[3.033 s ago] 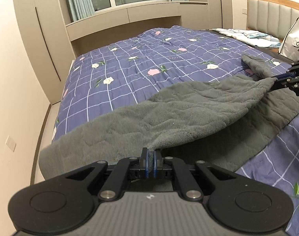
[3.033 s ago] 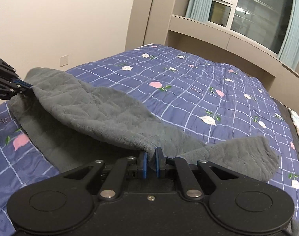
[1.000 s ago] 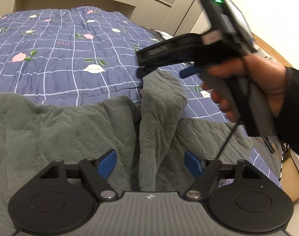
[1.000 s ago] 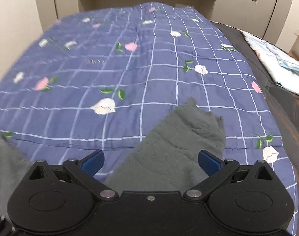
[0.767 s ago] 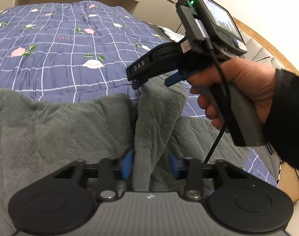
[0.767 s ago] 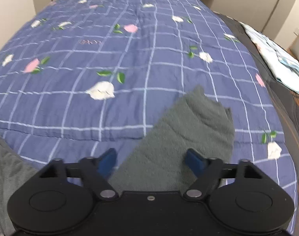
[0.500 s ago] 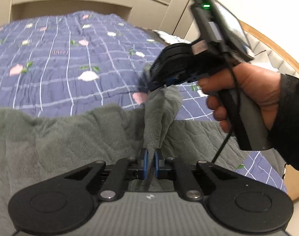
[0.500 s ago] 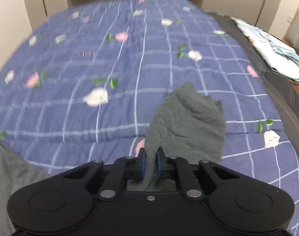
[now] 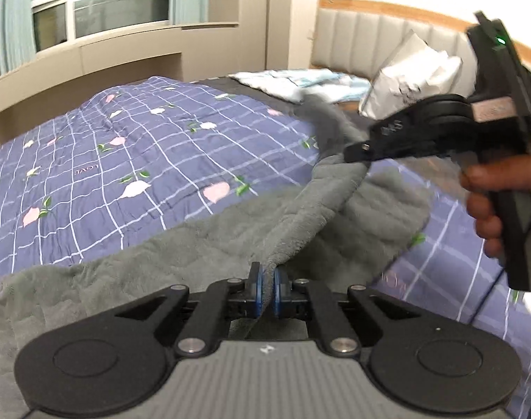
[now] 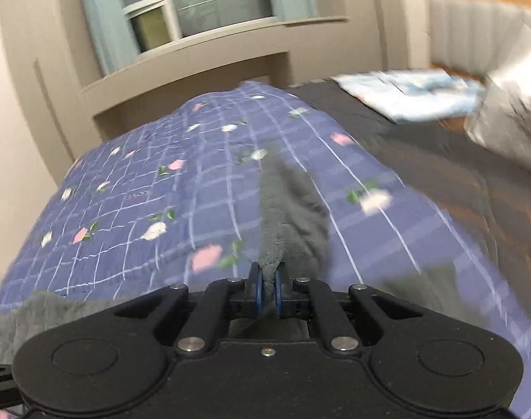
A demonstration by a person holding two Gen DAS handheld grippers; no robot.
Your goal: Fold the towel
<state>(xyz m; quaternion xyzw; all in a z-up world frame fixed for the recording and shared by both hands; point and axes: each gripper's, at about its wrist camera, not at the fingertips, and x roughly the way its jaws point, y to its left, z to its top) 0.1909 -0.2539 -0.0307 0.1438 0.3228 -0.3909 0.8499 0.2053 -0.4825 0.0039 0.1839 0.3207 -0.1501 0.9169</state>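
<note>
A grey fleece towel (image 9: 181, 251) lies across the blue flowered quilt (image 9: 132, 146). My left gripper (image 9: 265, 279) is shut on a raised fold of its edge, which runs up and right as a taut ridge. At the upper right, a hand holds my right gripper (image 9: 356, 148), shut on the far end of that ridge. In the right wrist view my right gripper (image 10: 269, 281) pinches a grey towel corner (image 10: 286, 209) that sticks up in front of the jaws. That view is blurred by motion.
A white crumpled bag (image 9: 412, 70) and light blue bedding (image 9: 300, 80) lie near the padded headboard (image 9: 370, 35). Beige cupboards and a window (image 9: 101, 3) stand beyond the bed's far side. A dark sheet (image 10: 440, 160) shows to the right of the quilt.
Both grippers closed on the towel's folded edge. The right one then swung away to the right, lifting its corner and stretching the edge between the two.
</note>
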